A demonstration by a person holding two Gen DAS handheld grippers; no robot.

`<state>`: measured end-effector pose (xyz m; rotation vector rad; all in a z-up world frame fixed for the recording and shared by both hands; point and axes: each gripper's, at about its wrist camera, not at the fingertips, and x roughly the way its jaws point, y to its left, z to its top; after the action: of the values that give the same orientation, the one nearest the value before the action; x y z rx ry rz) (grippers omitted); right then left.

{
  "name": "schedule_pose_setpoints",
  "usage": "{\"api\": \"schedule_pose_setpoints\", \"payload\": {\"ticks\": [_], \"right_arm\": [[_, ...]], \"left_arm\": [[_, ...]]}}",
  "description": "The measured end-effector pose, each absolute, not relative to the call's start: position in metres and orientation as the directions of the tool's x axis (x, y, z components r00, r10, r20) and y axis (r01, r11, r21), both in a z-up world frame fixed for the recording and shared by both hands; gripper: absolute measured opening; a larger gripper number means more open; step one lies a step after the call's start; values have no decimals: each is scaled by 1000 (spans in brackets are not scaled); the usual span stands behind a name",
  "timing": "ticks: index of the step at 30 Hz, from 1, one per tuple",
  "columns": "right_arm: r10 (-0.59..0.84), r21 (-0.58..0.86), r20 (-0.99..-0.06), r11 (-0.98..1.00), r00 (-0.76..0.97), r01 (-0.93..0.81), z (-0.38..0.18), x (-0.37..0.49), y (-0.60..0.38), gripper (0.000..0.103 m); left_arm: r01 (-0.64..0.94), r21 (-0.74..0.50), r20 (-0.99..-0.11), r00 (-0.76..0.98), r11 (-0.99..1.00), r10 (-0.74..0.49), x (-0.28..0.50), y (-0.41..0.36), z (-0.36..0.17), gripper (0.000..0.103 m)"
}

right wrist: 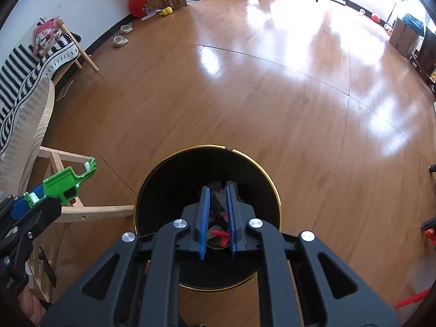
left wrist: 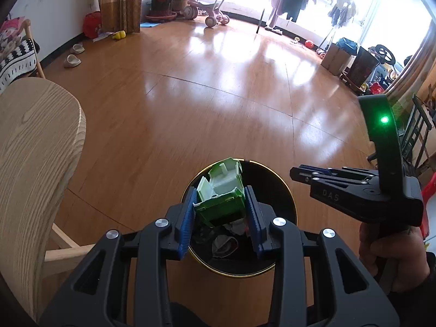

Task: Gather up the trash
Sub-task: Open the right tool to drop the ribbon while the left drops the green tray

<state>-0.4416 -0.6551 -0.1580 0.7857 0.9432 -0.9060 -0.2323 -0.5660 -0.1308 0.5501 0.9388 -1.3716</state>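
My left gripper (left wrist: 221,199) is shut on a crumpled green and white carton (left wrist: 222,190) and holds it above the black round bin with a gold rim (left wrist: 283,190). The bin holds crumpled paper scraps (left wrist: 224,244). In the right wrist view the carton (right wrist: 64,184) shows at the left, beside the bin (right wrist: 169,179). My right gripper (right wrist: 218,190) hangs over the bin's mouth, its blue pads a narrow gap apart with nothing between them. Red trash (right wrist: 219,234) lies inside the bin. The right gripper also shows in the left wrist view (left wrist: 299,173), beside the bin.
A light wooden chair (left wrist: 35,163) stands close to the left of the bin. The bin stands on a wooden floor (left wrist: 218,95). Slippers (left wrist: 72,60), a tricycle (left wrist: 207,11), a clothes rack and boxes (left wrist: 336,58) line the far walls.
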Motion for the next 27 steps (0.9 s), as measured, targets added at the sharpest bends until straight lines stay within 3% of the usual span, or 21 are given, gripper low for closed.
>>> {"api": "schedule_pose_setpoints", "payload": {"ticks": [1, 2, 3, 15, 17, 19, 23, 27], "right_arm": [[-297, 165, -907, 405, 300, 900, -157, -443, -655, 28], [-308, 161, -903, 400, 298, 902, -155, -444, -655, 50], [-324, 156, -898, 395, 297, 905, -152, -444, -654, 65], [-403, 154, -871, 319, 281, 935, -141, -458, -659, 65], [-406, 157, -870, 311, 280, 937, -140, -459, -660, 65], [-408, 158, -869, 308, 280, 938, -140, -459, -659, 66], [-403, 154, -872, 312, 278, 937, -142, -457, -661, 68], [-399, 151, -872, 331, 283, 931, -140, -450, -659, 72]], "left_arm": [[968, -193, -820, -70, 159, -568, -232, -566, -132, 34], [967, -200, -822, -78, 157, -563, -233, -567, -134, 34], [966, -205, -824, -85, 155, -560, -235, -567, -135, 34], [951, -290, -822, -190, 108, -537, -244, -574, -150, 36], [954, -280, -827, -185, 105, -530, -246, -574, -152, 45], [956, -271, -828, -173, 110, -533, -248, -571, -151, 65], [955, -269, -826, -161, 126, -540, -244, -565, -146, 67], [948, -267, -817, -127, 174, -563, -230, -545, -132, 80]]}}
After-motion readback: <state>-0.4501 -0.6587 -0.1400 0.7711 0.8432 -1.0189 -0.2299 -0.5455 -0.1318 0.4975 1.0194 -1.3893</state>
